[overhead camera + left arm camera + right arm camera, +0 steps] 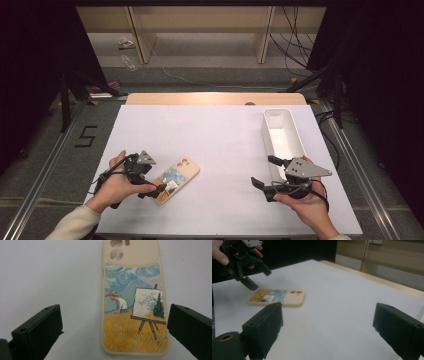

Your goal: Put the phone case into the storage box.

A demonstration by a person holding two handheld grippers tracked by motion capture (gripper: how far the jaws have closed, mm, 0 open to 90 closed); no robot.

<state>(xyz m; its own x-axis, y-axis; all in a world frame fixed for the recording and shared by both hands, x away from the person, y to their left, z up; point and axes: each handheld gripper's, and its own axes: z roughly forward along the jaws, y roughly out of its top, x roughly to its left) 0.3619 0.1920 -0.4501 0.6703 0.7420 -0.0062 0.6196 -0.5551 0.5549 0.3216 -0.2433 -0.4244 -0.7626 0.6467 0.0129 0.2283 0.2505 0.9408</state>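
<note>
The left gripper [156,190] hangs jaws apart over the phone case [176,179], lying flat well left of the white bin [283,131], so the release looks done and backing clear comes next.

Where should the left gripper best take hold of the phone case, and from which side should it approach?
Probably across the long edges at the painted end of the phone case, coming from above. The case lies flat on the white table, and the open left gripper already hangs over that end, its jaws wider than the case.
</note>
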